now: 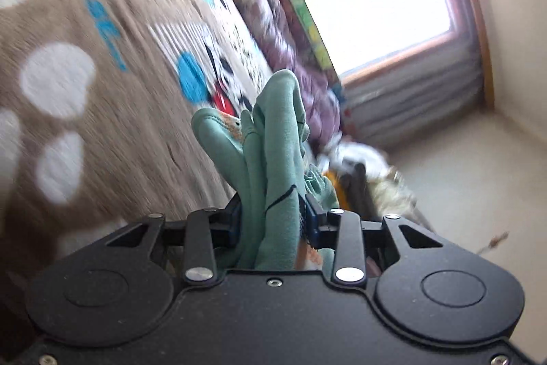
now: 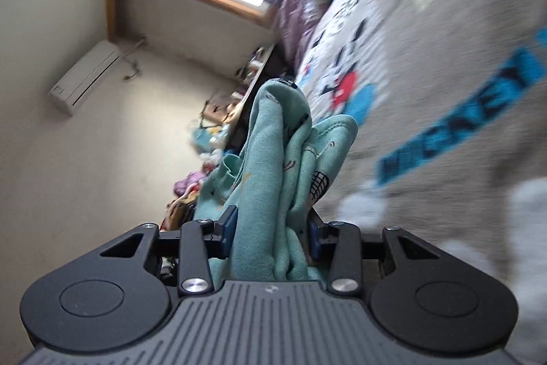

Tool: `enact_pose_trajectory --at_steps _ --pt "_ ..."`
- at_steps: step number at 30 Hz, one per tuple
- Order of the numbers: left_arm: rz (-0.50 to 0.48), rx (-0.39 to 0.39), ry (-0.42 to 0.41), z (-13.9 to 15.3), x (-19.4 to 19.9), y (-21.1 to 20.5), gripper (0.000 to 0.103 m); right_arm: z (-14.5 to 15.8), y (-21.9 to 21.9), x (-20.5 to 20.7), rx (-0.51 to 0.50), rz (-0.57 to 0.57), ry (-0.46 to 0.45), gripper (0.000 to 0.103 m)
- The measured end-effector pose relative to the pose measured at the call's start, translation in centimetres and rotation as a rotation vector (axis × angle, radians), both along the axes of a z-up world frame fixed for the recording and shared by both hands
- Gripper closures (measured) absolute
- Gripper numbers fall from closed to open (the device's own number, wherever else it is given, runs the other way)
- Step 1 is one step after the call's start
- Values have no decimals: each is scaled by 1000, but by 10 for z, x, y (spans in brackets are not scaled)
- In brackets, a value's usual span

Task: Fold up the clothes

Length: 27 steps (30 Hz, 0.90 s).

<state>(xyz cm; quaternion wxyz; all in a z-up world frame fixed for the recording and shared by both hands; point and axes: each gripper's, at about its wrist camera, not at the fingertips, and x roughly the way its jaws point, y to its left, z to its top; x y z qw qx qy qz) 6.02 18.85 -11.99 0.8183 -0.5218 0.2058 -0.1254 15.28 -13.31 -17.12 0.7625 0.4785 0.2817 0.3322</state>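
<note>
My left tool and right tool each clamp a bunched end of the teal garment, lifted clear above the cartoon-print bedspread beneath both.

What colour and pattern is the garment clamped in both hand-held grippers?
The garment is mint green with small dark line-drawn motifs and some orange; the print shows best in the right wrist view.

Bed covered by a brown cartoon-print blanket with white spots and blue lettering, rumpled purple quilt bunched along its far edge by the window, both blurred
</note>
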Motion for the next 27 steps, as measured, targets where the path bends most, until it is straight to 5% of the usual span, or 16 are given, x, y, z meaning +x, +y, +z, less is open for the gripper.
enact_pose_trajectory --at_steps 12,18,22,27 --pt "178 -81 -60 -14 41 103 70 11 107 108 3 161 -2 62" --pt "241 -81 -173 21 63 142 70 30 153 164 70 208 -29 62" --pt "304 -20 -233 60 71 171 70 67 191 197 132 264 -95 62" --pt "330 -24 -286 72 112 202 70 103 222 235 146 292 -164 62"
